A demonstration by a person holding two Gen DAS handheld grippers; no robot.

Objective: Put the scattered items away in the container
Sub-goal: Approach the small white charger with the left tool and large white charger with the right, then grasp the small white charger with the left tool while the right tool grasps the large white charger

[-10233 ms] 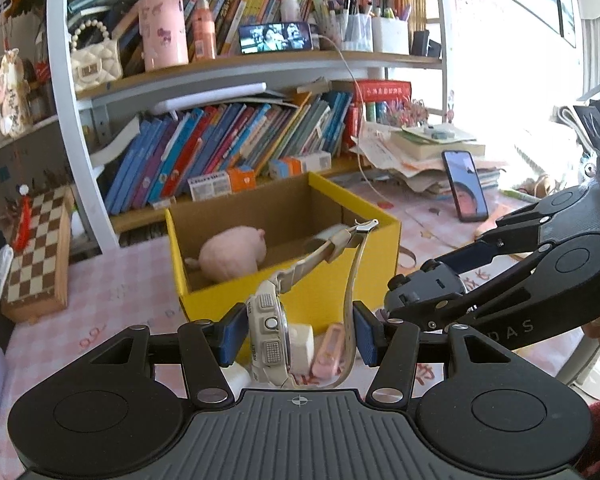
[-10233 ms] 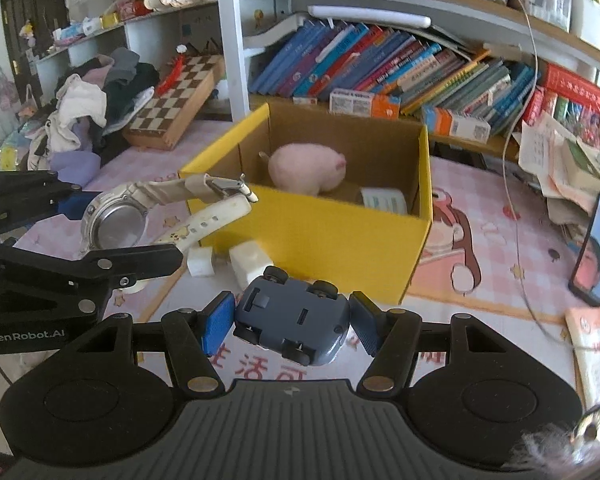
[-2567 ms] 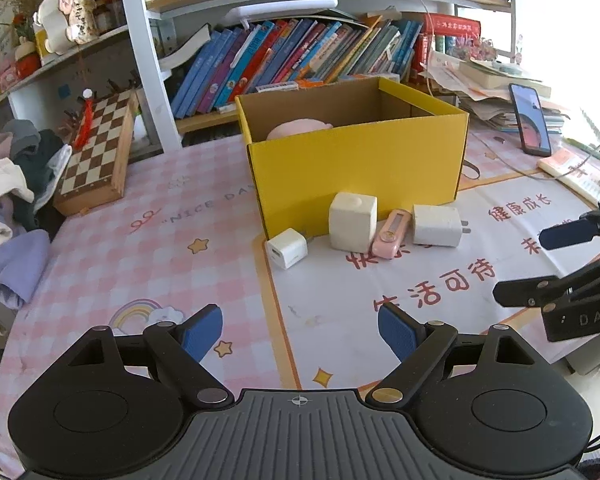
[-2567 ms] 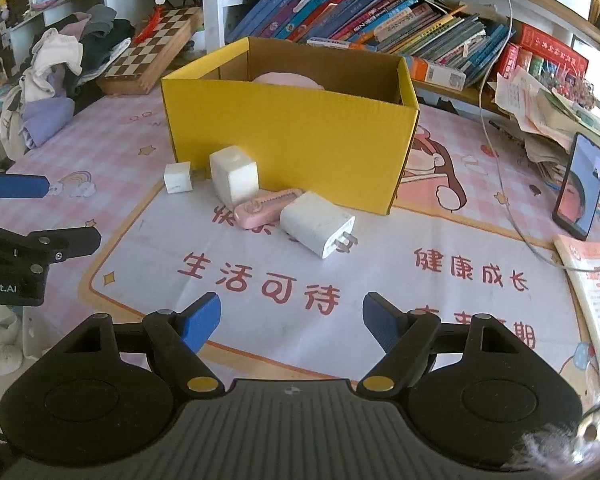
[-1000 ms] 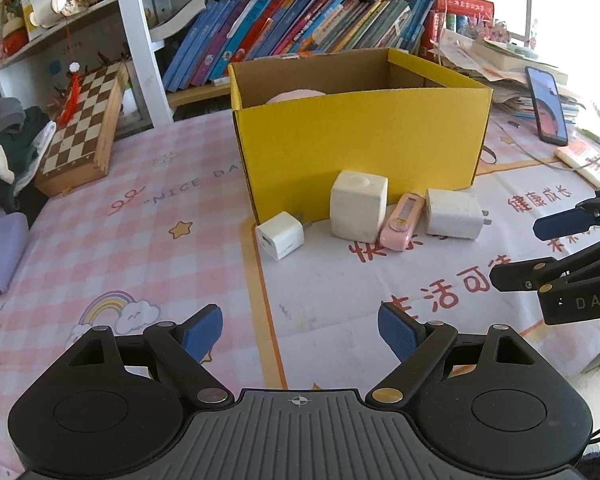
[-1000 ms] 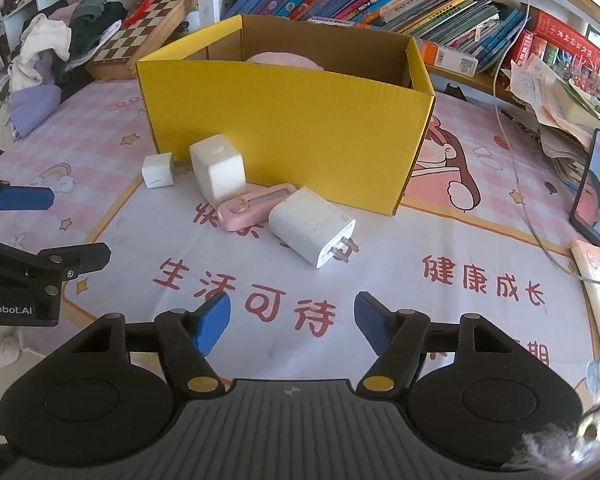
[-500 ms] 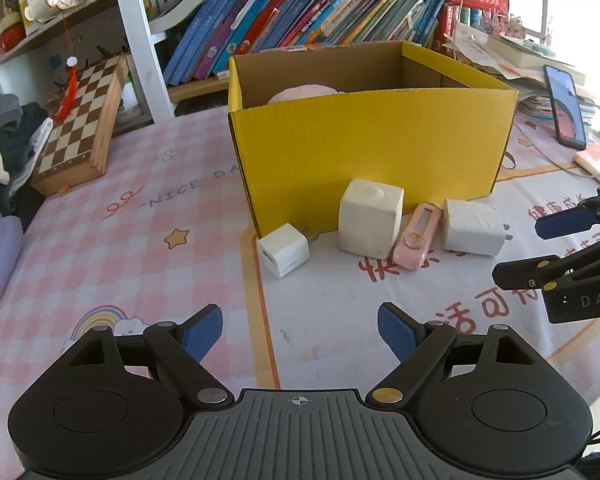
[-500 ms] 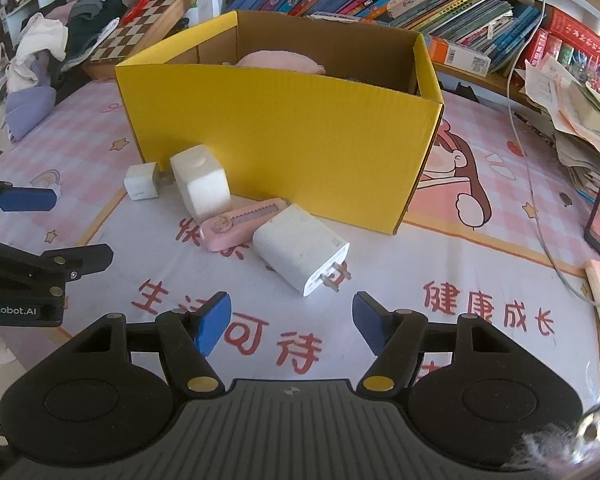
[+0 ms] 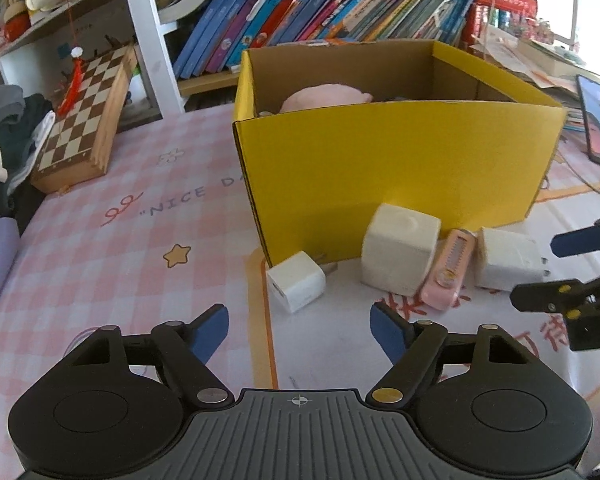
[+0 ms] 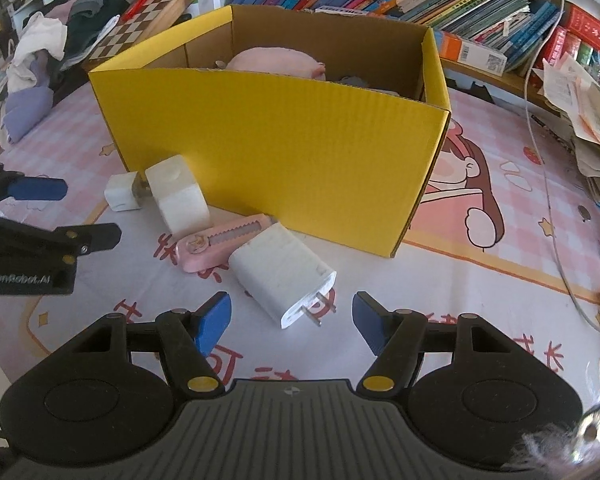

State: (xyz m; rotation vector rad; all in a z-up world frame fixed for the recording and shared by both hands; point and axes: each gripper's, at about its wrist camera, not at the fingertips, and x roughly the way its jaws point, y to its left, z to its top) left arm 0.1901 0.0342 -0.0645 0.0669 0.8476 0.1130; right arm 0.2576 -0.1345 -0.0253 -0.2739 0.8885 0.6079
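I had both claws coming in low on the row of bits lying against the front wall of the yellow box (image 9: 396,160). My left claw (image 9: 300,330) was empty and its jaws were closing, nothing between them yet, lined up on the small plug (image 9: 296,286) at the box's near left corner. My right claw (image 10: 291,322) stood partly open and empty, its tips just short of the big charger (image 10: 280,276), whose prongs pointed back at me, so I judged a grip across its flat sides would serve. Between those two, against the box front, sat the white cube (image 9: 398,254) and the pink cutter (image 9: 446,276), touching. A pink plush (image 10: 276,62) already lay inside the box.
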